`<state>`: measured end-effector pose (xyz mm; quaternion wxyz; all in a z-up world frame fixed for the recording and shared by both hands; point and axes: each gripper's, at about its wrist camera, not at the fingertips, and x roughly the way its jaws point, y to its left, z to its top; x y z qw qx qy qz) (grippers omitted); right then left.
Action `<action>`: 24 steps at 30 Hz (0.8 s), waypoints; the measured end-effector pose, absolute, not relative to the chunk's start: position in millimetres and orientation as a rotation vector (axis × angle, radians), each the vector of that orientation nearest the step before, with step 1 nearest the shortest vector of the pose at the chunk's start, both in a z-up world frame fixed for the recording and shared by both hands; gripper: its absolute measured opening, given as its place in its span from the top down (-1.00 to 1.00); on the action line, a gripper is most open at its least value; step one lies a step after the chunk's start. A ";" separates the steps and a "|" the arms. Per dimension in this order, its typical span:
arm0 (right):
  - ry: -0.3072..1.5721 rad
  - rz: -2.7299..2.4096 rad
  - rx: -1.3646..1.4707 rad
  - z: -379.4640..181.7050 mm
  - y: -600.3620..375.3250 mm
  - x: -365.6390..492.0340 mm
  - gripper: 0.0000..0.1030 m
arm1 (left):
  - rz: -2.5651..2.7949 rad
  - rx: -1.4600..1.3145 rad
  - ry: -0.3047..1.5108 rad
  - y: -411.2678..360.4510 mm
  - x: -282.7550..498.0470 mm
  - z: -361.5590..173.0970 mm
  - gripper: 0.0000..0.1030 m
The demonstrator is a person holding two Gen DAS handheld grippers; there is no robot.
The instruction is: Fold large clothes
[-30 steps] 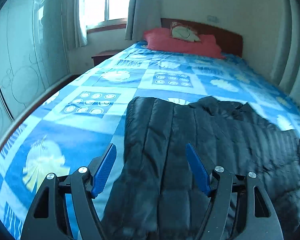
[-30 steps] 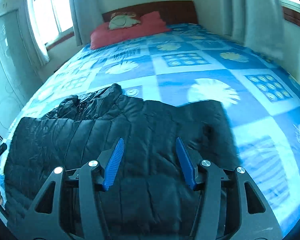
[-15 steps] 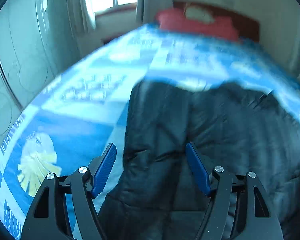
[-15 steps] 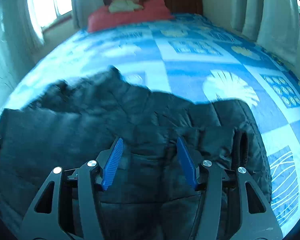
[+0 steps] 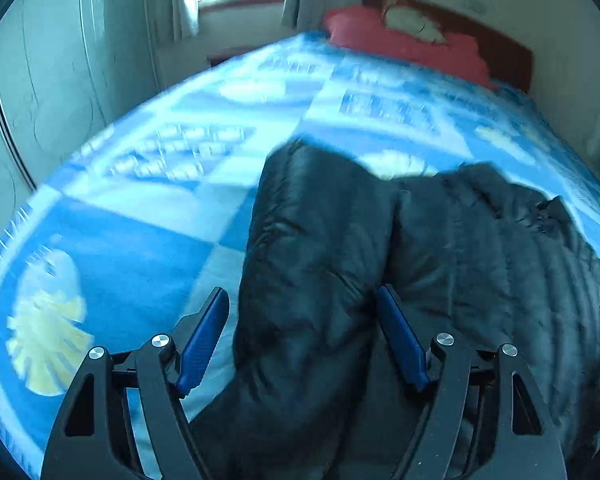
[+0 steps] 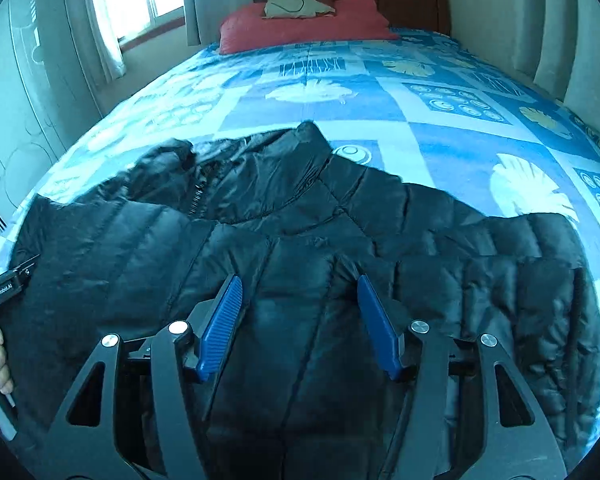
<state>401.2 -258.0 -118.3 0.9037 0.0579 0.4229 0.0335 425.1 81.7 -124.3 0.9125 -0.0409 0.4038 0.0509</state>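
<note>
Both tools gape wide over a black puffer jacket (image 6: 300,216), gripping nothing: the left gripper (image 5: 300,340) straddles a folded sleeve, the right gripper (image 6: 298,320) its middle. The jacket lies at the near end of the blue bedspread (image 6: 420,92), the red pillow (image 6: 300,24) farthest away. Likely risk: slick padding slipping free, undoing the fold.

One readable mark only: small white lettering on the black body of the left gripper (image 6: 6,290), seen at the left edge of the right wrist view. It looks like "GenRobot.AI", though the letters are tiny and slanted, so the spelling is not certain. The left wrist view is motion-blurred and shows no legible text, label or number.
</note>
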 end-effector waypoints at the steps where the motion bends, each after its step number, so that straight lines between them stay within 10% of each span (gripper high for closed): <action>1: 0.852 0.064 0.127 -111.9 -264.8 389.5 -0.16 | 0.085 -0.094 0.801 82.4 415.8 -117.9 -0.46; 13: 0.918 0.018 0.181 -121.2 -308.6 342.1 -0.20 | -0.006 -0.161 0.897 91.6 396.8 -131.0 -0.55; 24: 0.976 -0.056 0.205 -100.8 -359.8 137.6 -0.31 | -0.110 -0.212 0.898 157.0 213.1 -112.8 -0.55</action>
